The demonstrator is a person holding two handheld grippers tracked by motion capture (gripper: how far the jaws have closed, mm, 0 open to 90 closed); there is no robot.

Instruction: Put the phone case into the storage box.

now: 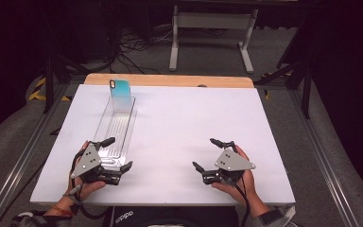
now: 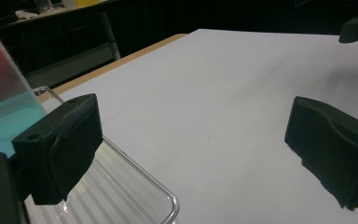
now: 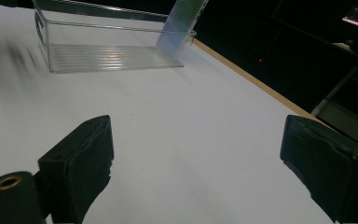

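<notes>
Item one, the table [image 1: 179,123]: I see a white top with a wooden strip along its far edge, dark floor and cables beyond it. Item two, the clear tray [image 1: 116,130]: a long, narrow, see-through plastic bin with a ribbed floor, lying lengthwise on the left half of the table, its near end close to my left tool. Item three, the phone case [image 1: 121,90]: a teal case, standing tilted in the far end of the tray and leaning against its far wall, its top poking above the rim; in the left gripper view it appears as a blurred teal and reddish slab [image 2: 4,107] at the left edge, and in the right gripper view it leans pale at the tray's far end [image 3: 182,23]. Item four, the left gripper [image 1: 118,153]: held in my left hand [image 1: 82,182] at the near left of the table, jaws spread wide with nothing between them; one jaw hangs over the near end of the tray, the other over bare table. Item five, the right gripper [image 1: 207,153]: held in my right hand [image 1: 238,179] at the near right, well apart from the tray, jaws likewise spread wide over bare white surface, gripping nothing.
</notes>
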